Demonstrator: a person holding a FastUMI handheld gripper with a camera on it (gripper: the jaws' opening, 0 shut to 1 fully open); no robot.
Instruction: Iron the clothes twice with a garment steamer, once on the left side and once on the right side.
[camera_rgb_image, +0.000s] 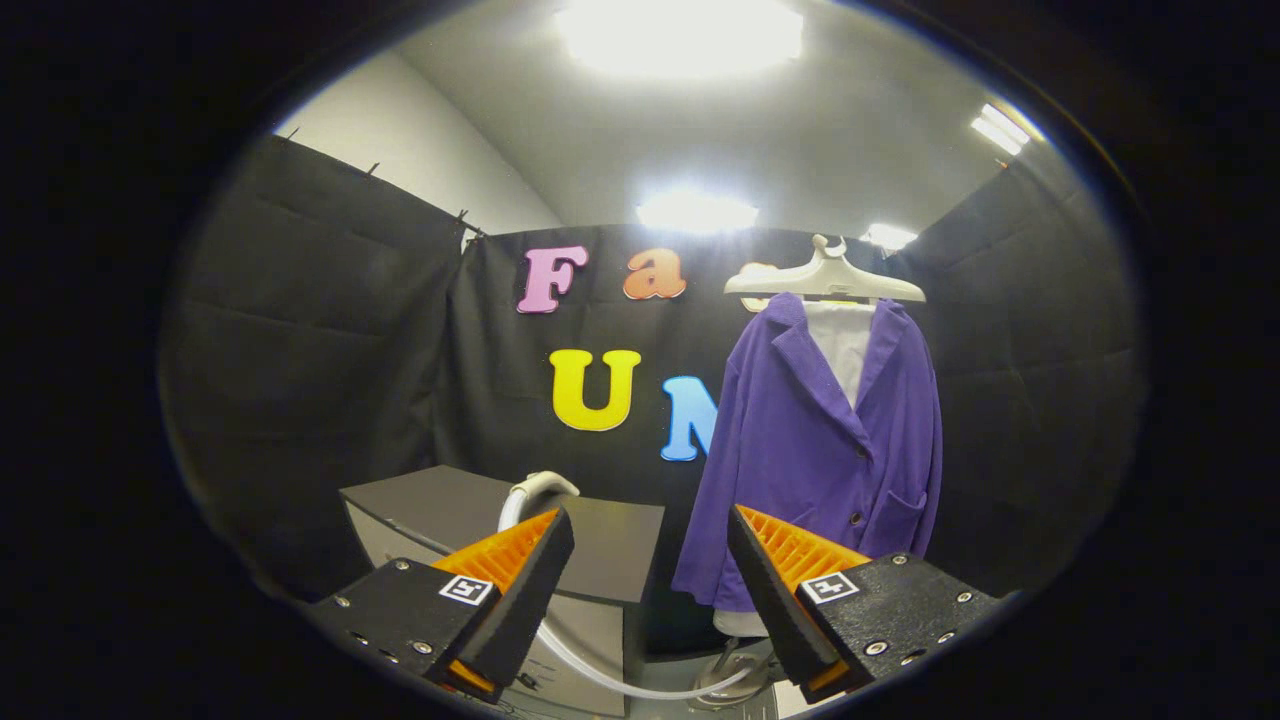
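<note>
1. Gripper (650, 540): its two fingers stand wide apart with nothing between them; they hold nothing. A square black-and-white marker tag sits on each finger's dark base block.
2. Purple button-front jacket with a lapel collar and a hip pocket (825, 450): hangs far and to the right, beyond the right finger, its front facing the gripper. The hem drops behind the right fingertip.
3. White garment (842, 345): worn under the jacket, showing in the open collar and again as a strip below the purple hem.
4. Pale plastic hanger (825, 280): carries both garments, hooked at the top against the black cloth wall.
5. Grey box-like cabinet with a dark flat top (600, 545): stands left of the jacket, beyond the left finger, near the back wall.
6. White curved handle of the garment steamer (537, 490): rises just behind the left fingertip, over the cabinet's top. Its body is hidden by the finger.
7. White hose (600, 675): runs from under the left finger down across the cabinet's front and sweeps right toward a round base on the floor (730, 680) under the jacket.
8. Ceiling: bright lamps overhead, glare washing out detail.
</note>
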